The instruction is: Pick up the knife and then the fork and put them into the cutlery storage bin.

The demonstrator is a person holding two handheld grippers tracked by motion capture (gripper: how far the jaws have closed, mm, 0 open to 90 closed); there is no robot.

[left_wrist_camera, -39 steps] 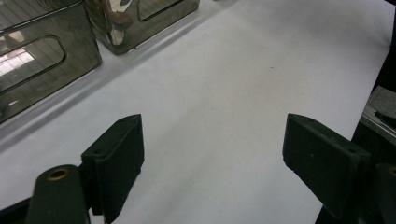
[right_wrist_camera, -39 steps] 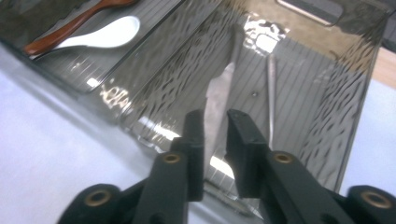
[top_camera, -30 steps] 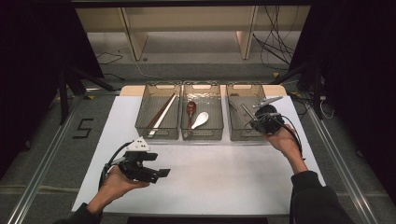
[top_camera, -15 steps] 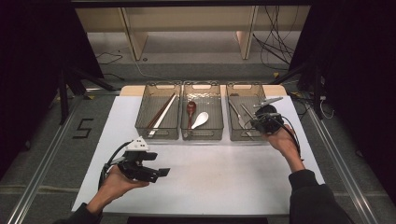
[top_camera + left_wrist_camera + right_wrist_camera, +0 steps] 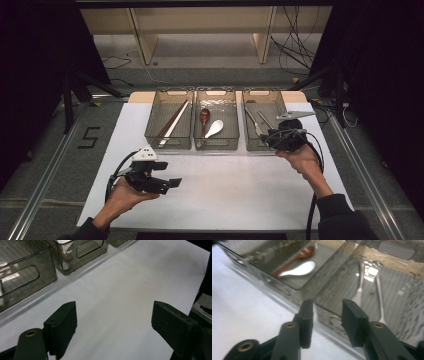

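Two metal utensils (image 5: 368, 287) lay in the right-hand bin (image 5: 264, 102), upper right of centre in the high view; their working ends sat too blurred to name. Right hand-held gripper (image 5: 266, 135) hung at that bin's near wall, jaws a modest gap apart with nothing between them; in the right gripper view (image 5: 325, 312) the jaws framed the bin's front wall.

Middle bin (image 5: 216, 93) held a brown spoon (image 5: 204, 116) and a white spoon (image 5: 215, 128) side by side. Left bin (image 5: 168, 93) held chopsticks (image 5: 173, 121) lying on a slant.

Left hand-held gripper (image 5: 172, 183) sat lower left of the frame over the white bench (image 5: 240, 185), well apart from the bins, jaws spread wide and empty (image 5: 113, 325).
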